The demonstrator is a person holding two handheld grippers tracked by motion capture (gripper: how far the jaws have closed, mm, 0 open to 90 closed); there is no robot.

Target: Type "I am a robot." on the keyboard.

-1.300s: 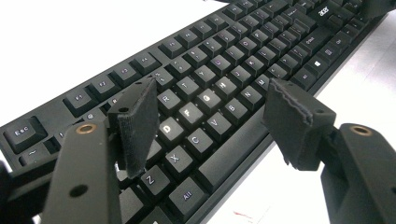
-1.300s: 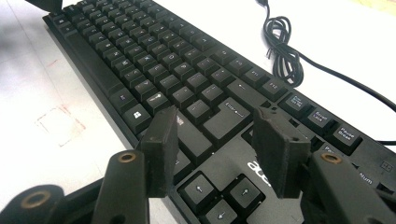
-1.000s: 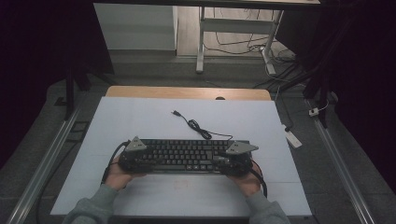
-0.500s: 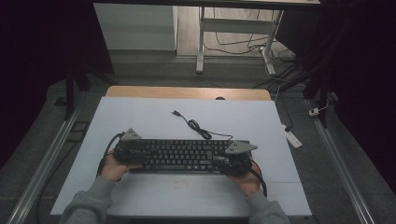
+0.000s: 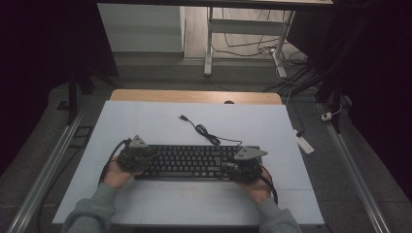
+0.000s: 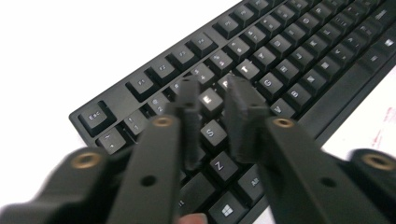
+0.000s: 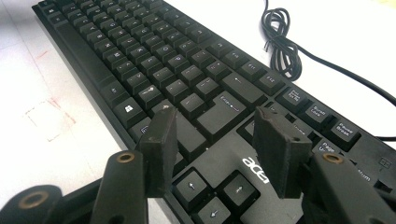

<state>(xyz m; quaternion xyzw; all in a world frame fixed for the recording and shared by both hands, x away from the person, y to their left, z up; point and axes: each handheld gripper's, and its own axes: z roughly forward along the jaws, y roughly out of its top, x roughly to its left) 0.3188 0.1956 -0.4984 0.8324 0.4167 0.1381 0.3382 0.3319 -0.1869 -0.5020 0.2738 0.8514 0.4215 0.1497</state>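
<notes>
A black keyboard [image 5: 187,162] lies flat across the near middle of the white table [image 5: 145,121]. Its coiled cable [image 5: 204,131] trails to the far side and ends in a loose plug [image 5: 182,117]. My left gripper [image 5: 148,160] is at the keyboard's left end. In the left gripper view the left gripper [image 6: 212,91] hovers over the letter keys [image 6: 289,51]. Its jaws have just been closing to a narrow gap, with nothing held between them. My right gripper [image 5: 228,167] is at the right end. There the right gripper [image 7: 215,116] stands open above the arrow keys [image 7: 205,189], beside the cable [image 7: 280,46].
A wooden strip [image 5: 194,96] runs along the table's far edge. Metal rails [image 5: 53,160] flank both sides. A small white object [image 5: 305,144] lies off the right edge. White table surface lies in front of and behind the keyboard.
My left hand has shifted slightly left and away at the keyboard's left end. The right hand and the keyboard have stayed put.
</notes>
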